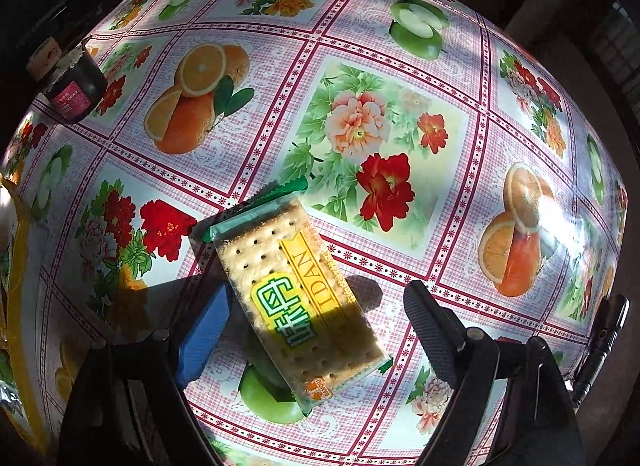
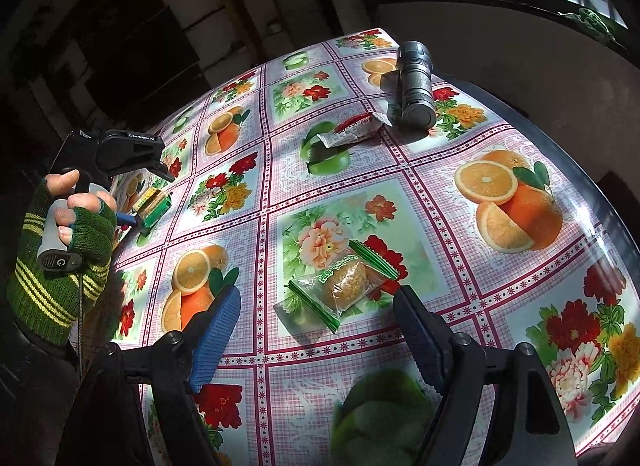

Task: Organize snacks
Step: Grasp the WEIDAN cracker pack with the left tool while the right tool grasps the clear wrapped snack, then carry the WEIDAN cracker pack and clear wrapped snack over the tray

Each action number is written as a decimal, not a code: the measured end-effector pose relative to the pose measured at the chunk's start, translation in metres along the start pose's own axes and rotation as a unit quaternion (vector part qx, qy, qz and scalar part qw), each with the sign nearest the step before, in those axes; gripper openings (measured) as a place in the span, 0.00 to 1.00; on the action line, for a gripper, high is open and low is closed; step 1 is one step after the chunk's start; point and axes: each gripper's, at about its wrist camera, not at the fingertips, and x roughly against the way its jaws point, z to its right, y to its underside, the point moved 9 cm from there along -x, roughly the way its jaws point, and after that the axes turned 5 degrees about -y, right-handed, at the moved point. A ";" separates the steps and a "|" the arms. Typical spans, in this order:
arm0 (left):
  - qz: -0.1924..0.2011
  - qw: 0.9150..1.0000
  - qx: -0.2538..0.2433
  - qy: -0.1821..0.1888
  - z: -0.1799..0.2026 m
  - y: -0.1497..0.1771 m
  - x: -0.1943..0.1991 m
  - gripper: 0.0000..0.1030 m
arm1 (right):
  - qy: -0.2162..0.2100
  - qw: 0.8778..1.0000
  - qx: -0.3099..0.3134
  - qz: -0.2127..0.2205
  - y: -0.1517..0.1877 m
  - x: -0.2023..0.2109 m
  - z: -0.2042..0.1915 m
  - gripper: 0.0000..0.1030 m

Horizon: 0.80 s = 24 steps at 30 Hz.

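On the table (image 1: 400, 33), spread with a glossy cloth printed in squares of oranges, green apples and flowers, lay a cracker packet (image 1: 298, 298): a flat, clear wrapper with green crimped ends, showing pale, hole-dotted crackers under a yellow band and large green-outlined characters. It rested slantwise between the fingers of the left gripper (image 1: 316, 318), whose jaws stood wide apart, neither pad pressing it. The right gripper (image 2: 318, 330) also stood open above the cloth, with a small cake packet (image 2: 344, 284) just ahead of its fingers: clear film edged in green stripes around a golden-brown cake. Farther off sat a red-and-silver snack packet (image 2: 354, 129) beside a black flashlight (image 2: 416, 83). A hand (image 2: 78, 221) in a green striped fingerless glove held the left gripper's handle. A dark jar (image 1: 74, 83) stood near the table's far edge.
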 end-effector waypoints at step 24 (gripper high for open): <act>0.061 0.989 -0.135 0.001 -0.109 0.163 0.072 0.44 | 0.011 0.994 0.109 -0.027 -0.003 -0.013 -0.033 0.42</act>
